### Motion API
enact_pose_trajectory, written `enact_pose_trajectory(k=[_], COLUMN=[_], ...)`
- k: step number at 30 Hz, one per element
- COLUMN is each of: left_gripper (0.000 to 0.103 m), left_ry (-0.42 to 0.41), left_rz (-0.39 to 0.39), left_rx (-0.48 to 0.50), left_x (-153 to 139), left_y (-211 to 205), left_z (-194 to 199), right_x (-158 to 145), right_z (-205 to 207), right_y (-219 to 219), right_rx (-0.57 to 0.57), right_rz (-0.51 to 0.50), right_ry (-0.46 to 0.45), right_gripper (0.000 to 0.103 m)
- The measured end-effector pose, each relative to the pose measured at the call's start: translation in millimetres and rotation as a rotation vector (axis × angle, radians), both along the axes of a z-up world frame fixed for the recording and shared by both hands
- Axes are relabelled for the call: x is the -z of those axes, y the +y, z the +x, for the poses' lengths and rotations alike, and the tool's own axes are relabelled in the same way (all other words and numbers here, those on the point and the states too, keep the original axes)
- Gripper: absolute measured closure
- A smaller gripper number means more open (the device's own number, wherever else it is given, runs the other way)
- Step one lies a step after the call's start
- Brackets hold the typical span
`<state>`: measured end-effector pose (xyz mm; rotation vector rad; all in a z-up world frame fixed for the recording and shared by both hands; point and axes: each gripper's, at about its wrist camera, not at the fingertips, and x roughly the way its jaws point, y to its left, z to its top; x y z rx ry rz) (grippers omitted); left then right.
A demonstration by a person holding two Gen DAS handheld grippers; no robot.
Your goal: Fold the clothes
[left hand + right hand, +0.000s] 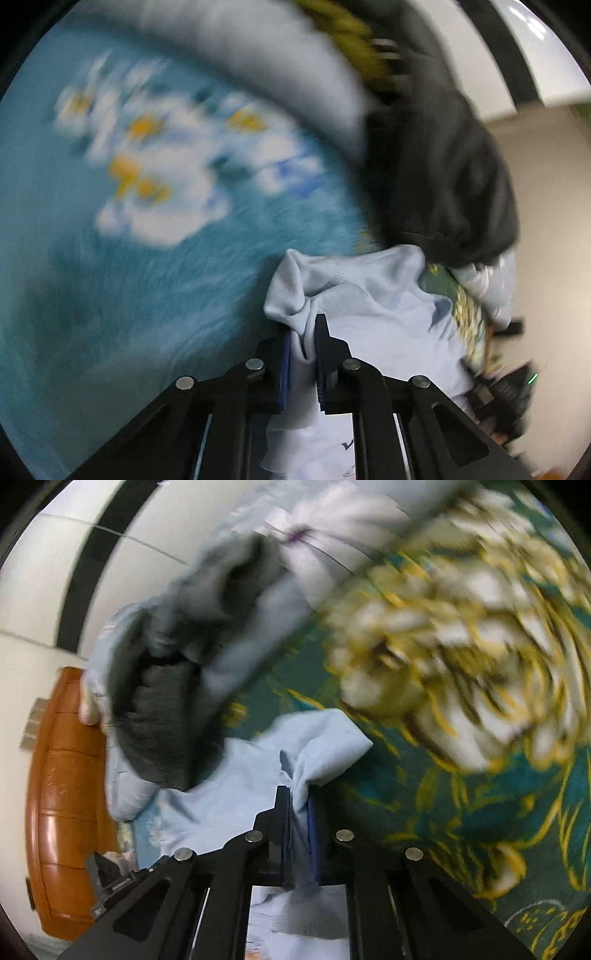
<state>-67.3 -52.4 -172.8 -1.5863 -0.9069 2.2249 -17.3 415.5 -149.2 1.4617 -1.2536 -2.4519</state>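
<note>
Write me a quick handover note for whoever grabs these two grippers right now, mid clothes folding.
Left gripper: shut on a bunched edge of the light blue garment.
Right gripper: shut on another bunch of the same garment.
The garment hangs between both, over the floral bedspread; a dark garment sits beyond it.
Done: both grips taken. Left: no fold is visible yet; views are blurred, so lay it flat and check first.

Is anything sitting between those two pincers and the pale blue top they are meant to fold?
Nothing visible does. The left gripper and the right gripper are each shut on a bunched edge of the pale blue top. A dark garment lies beyond it, not between.
</note>
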Motion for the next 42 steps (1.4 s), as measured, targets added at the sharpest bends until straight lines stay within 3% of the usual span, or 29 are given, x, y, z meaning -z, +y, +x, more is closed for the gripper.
enact_pose_trajectory(k=[2,4,6,11,12,13,15,16,17,21,24,27,30,37,42], left_gripper=[0.092,0.092,0.09,0.081,0.073,0.057,0.046,0.045,0.045,0.042,0.043,0.043,0.043,0.043,0.043], left_ry=[0.143,0.207,0.127,-0.024,-0.028,-0.028,-0.039,-0.046,-0.052,-0.141,-0.22,-0.223,-0.278,-0.417,-0.441], left_rz=[0.045,0.015,-0.02,-0.068,-0.067,-0.063,-0.005,0.027,0.059,0.016,-0.05,-0.094,-0.093,-0.083,-0.133], left_rx=[-0.005,-0.017,-0.014,-0.013,-0.021,-0.03,-0.068,-0.089,-0.109,-0.089,-0.017,0.049,0.079,0.141,0.234], left_x=[-33,-48,-34,-1,0,0,1,1,1,11,24,20,21,24,17], left_y=[-1,-3,-4,-21,-25,-30,-41,-47,-52,-34,-19,-10,-10,-10,-6], left_z=[2,1,-11,-21,-19,-15,0,7,15,46,65,68,85,128,150], right_x=[-26,-40,-35,-8,-6,-3,-2,-3,-6,-3,14,30,36,41,42], right_z=[-1,-4,-13,-20,-18,-17,-10,-5,3,42,85,128,166,221,250], right_y=[-2,-1,0,-6,-7,-8,-5,-2,2,11,10,8,6,-8,-12], right_rx=[-0.021,-0.018,-0.013,-0.036,-0.039,-0.042,-0.029,-0.014,0.001,0.017,0.007,0.008,0.027,0.005,-0.002], right_rz=[0.017,0.048,0.101,0.114,0.121,0.127,0.128,0.122,0.109,0.058,0.034,-0.003,-0.069,-0.11,-0.122], right_ry=[0.094,0.141,0.091,-0.001,-0.011,-0.021,-0.03,-0.028,-0.016,-0.03,-0.094,-0.14,-0.125,-0.135,-0.131], right_gripper=[0.095,0.095,0.095,0.091,0.091,0.088,0.067,0.056,0.056,0.056,0.056,0.056,0.056,0.056,0.056])
